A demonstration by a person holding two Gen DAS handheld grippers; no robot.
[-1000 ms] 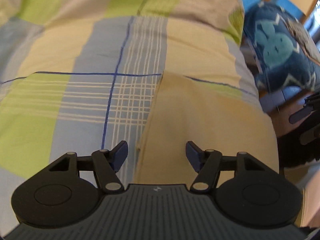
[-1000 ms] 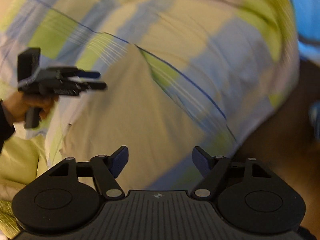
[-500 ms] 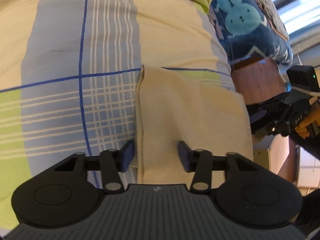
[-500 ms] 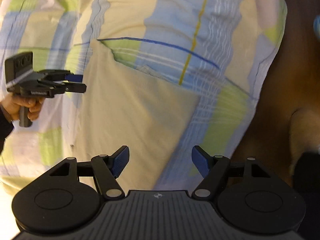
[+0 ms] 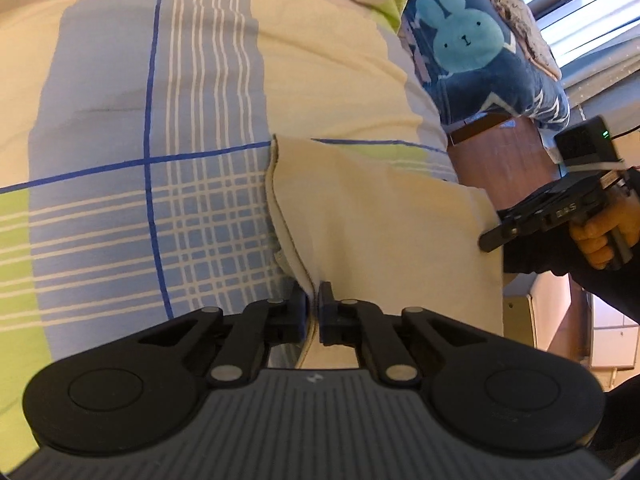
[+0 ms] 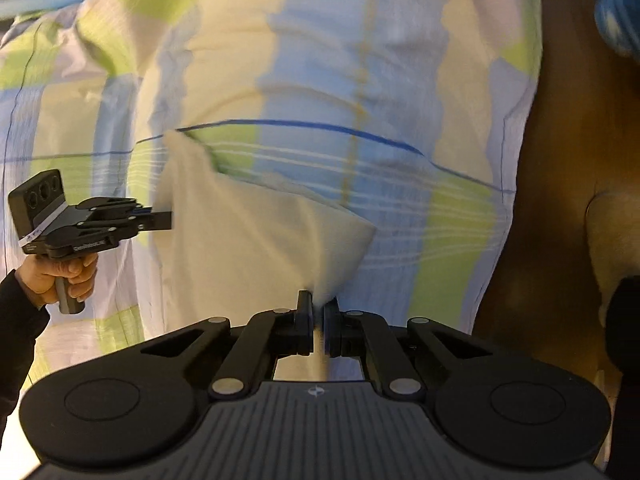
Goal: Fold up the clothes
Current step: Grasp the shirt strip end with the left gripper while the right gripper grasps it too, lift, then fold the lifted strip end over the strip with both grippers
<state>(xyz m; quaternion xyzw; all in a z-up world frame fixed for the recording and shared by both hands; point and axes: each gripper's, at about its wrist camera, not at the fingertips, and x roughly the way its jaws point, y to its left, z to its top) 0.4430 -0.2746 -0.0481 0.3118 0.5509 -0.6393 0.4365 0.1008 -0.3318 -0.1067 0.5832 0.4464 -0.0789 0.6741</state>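
A cream cloth lies on a plaid bed cover. My left gripper is shut on the cloth's near left corner, along its stitched hem. My right gripper is shut on the near right corner of the same cream cloth, which pulls up into a peak at the jaws. In the left wrist view the right gripper shows at the cloth's right edge, held by a hand. In the right wrist view the left gripper shows at the cloth's left edge, also held by a hand.
The plaid bed cover in blue, yellow and green spreads under the cloth. A dark blue pillow with a rabbit print sits at the bed's far right. Brown wooden floor runs past the bed's right edge.
Both grippers were open a second ago and have closed on the cloth's near corners. The right corner now lifts into a peak.
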